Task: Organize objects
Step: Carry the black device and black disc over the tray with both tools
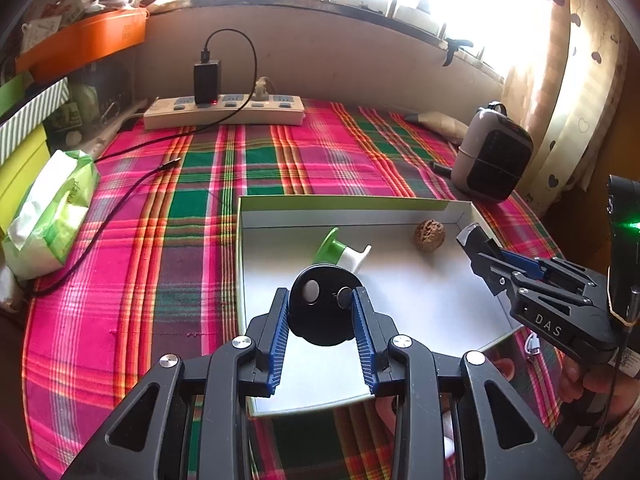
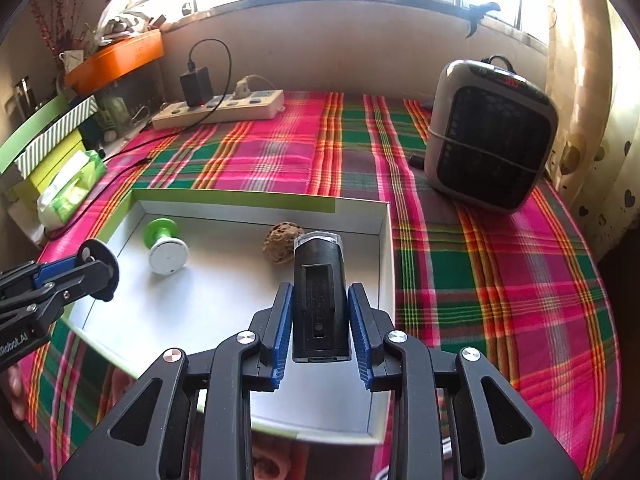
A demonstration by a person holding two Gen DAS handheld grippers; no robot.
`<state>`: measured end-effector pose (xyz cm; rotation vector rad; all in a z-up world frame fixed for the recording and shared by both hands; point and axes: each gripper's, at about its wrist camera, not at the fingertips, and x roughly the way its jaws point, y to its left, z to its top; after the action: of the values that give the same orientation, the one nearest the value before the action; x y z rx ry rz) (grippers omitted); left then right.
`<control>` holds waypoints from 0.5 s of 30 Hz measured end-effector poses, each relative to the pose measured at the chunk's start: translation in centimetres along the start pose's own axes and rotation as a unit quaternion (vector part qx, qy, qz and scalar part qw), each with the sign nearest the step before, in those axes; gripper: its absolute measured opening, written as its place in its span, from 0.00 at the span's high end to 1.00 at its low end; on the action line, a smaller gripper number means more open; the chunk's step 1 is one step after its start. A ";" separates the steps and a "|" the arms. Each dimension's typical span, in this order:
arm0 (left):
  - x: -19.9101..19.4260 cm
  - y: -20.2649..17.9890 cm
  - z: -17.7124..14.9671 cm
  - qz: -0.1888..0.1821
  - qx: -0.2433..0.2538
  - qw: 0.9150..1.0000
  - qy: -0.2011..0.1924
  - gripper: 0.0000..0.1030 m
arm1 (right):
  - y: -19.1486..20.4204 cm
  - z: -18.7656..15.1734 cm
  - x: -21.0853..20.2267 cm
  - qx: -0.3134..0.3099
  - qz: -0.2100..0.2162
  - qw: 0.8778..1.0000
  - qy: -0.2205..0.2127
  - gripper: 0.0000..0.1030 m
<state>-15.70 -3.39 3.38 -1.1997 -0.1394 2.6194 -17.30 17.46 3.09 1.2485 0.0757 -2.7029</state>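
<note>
A shallow white box (image 1: 436, 312) (image 2: 224, 280) with a green rim lies on the plaid cloth. In it are a green-and-white spool (image 1: 342, 252) (image 2: 166, 246) and a brown walnut (image 1: 429, 235) (image 2: 282, 246). My left gripper (image 1: 322, 312) (image 2: 86, 270) is shut on a black round disc (image 1: 320, 304) (image 2: 100, 264), held over the box's left part. My right gripper (image 2: 320, 312) (image 1: 480, 256) is shut on a black oblong device with a clear end (image 2: 319, 296) (image 1: 470, 238), held over the box's right part.
A grey heater (image 1: 494, 152) (image 2: 490, 132) stands at the right back. A white power strip (image 1: 224, 110) (image 2: 218, 110) with a charger and cable lies at the back. A tissue pack (image 1: 52, 212) (image 2: 72, 188) and stacked boxes (image 1: 28, 132) line the left.
</note>
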 end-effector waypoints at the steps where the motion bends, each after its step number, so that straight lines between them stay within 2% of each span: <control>1: 0.2 0.0 0.0 -0.001 0.000 1.000 0.001 0.72 | 0.0 0.1 0.2 0.001 -0.001 1.000 0.002 0.72; 15: 2.0 0.1 0.4 0.003 0.002 1.000 0.017 0.72 | 0.1 0.5 1.9 -0.003 -0.006 1.000 0.016 0.72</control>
<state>-17.24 -2.92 2.20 -1.2447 -0.1252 2.6014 -18.89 17.05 2.01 1.2947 0.0945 -2.6899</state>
